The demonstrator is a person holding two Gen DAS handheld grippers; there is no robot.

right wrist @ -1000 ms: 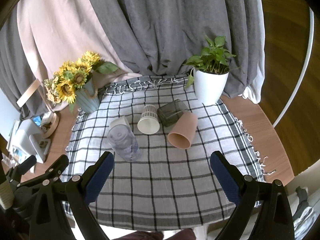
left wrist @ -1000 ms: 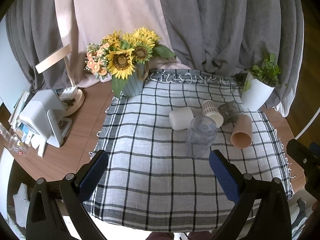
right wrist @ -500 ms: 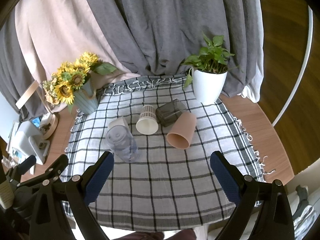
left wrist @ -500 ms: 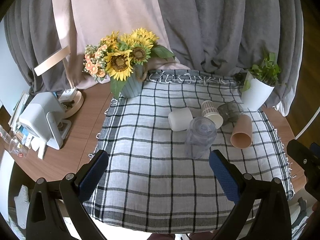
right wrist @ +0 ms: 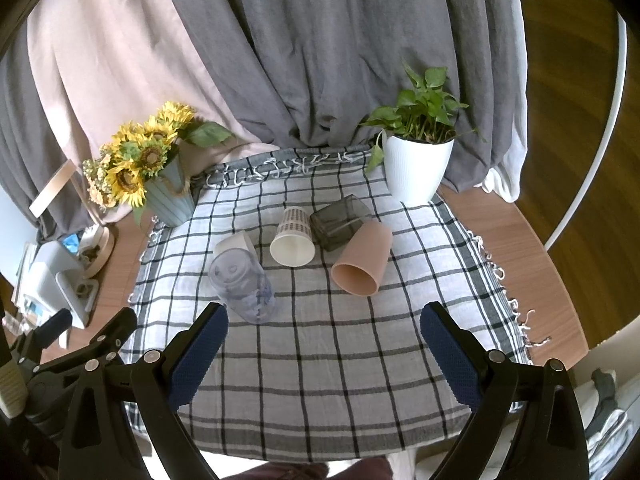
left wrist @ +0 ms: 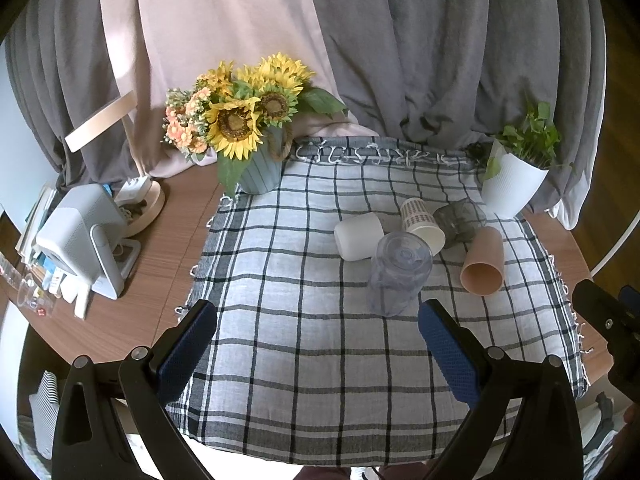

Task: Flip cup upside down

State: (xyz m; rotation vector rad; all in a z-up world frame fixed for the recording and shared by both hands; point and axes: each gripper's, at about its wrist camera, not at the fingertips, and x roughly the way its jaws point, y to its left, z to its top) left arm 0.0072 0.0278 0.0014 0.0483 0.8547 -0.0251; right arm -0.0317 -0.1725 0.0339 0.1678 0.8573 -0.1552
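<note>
Several cups lie on a checked cloth (left wrist: pixel 304 344) (right wrist: pixel 320 344). A clear plastic cup (left wrist: pixel 398 272) (right wrist: pixel 240 280) stands upside down. A white cup (left wrist: pixel 358 236) (right wrist: pixel 236 242), a patterned paper cup (left wrist: pixel 422 220) (right wrist: pixel 293 236), a dark smoky glass (left wrist: pixel 460 218) (right wrist: pixel 338 220) and a pink cup (left wrist: pixel 484 260) (right wrist: pixel 362 258) lie on their sides. My left gripper (left wrist: pixel 316 352) is open and empty, held near the cloth's front. My right gripper (right wrist: pixel 324 354) is open and empty, also held back from the cups.
A vase of sunflowers (left wrist: pixel 248 132) (right wrist: pixel 148 168) stands at the back left of the cloth. A white potted plant (left wrist: pixel 516 176) (right wrist: pixel 418 160) stands at the back right. A grey device (left wrist: pixel 80 236) and a lamp base sit on the wooden table at left. Curtains hang behind.
Both views have shifted only slightly; the cups have not moved and both grippers stay open.
</note>
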